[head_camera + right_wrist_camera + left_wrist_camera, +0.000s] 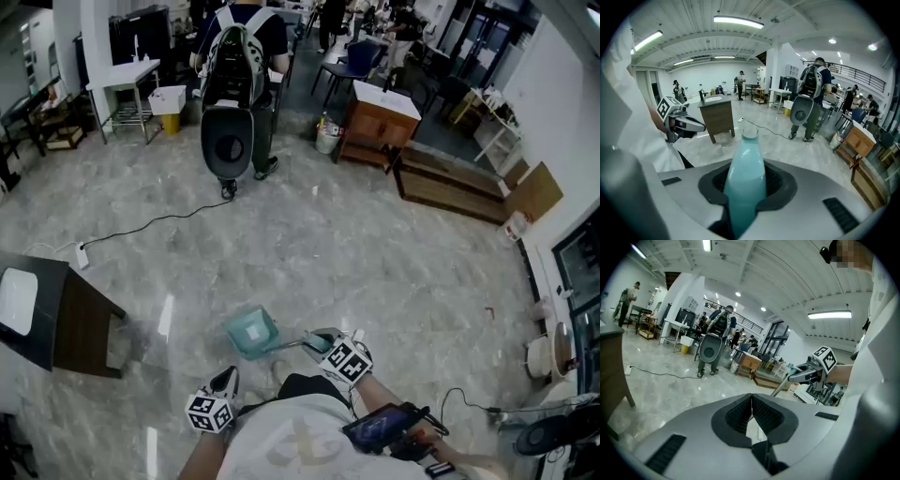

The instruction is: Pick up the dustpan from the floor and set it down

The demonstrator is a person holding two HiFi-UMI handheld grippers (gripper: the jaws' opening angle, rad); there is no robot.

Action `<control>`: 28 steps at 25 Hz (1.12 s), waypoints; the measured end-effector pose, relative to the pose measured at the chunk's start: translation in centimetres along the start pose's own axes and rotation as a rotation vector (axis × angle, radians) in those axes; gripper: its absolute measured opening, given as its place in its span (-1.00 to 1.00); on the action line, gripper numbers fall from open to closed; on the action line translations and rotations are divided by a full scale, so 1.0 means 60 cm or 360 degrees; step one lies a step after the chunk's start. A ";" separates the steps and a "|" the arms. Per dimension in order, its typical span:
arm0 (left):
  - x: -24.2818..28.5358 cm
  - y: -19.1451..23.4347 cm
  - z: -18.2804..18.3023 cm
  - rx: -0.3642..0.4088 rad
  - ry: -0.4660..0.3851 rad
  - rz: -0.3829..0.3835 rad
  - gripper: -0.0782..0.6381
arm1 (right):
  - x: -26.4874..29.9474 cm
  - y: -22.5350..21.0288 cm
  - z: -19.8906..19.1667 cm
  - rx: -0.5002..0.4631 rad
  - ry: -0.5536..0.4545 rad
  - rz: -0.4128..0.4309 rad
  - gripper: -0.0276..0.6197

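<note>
The teal dustpan [251,333] is low over the grey floor just in front of me, its pan to the left and its thin metal handle [292,344] running right. My right gripper [316,340] is shut on that handle's teal grip [744,164], which stands up between the jaws in the right gripper view. I cannot tell whether the pan touches the floor. My left gripper [228,376] hovers lower left of the pan, apart from it. Its ribbed pads [740,412] meet with nothing between them. The left gripper view shows the right gripper [802,374] and the handle rod [781,386].
A dark wooden table [82,321] stands at the left. A black cable [141,225] crosses the floor beyond it. A person with a backpack [236,75] stands at the back, next to a wooden cabinet [380,122] and low wooden benches [450,187].
</note>
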State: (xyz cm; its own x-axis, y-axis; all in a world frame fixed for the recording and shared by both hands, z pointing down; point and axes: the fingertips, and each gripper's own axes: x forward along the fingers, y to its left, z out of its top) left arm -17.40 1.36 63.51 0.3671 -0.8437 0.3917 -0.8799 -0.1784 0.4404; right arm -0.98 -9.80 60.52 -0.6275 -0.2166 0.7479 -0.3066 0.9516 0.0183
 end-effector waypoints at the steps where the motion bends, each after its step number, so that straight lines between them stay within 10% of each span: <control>1: 0.002 -0.003 -0.004 0.0004 0.0011 -0.0012 -0.75 | -0.001 0.000 -0.007 0.0024 0.0007 -0.0009 -0.60; 28: 0.157 -0.133 0.010 0.0132 0.0208 -0.0137 -0.75 | -0.005 -0.122 -0.207 0.0121 0.0254 -0.0084 -0.60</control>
State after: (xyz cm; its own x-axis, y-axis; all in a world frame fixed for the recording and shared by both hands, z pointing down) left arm -7.11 -5.44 63.22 0.4737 -0.7514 0.4593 -0.8633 -0.2931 0.4108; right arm 10.32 -13.98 68.39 -0.4898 -0.2226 0.8430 -0.3932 0.9193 0.0144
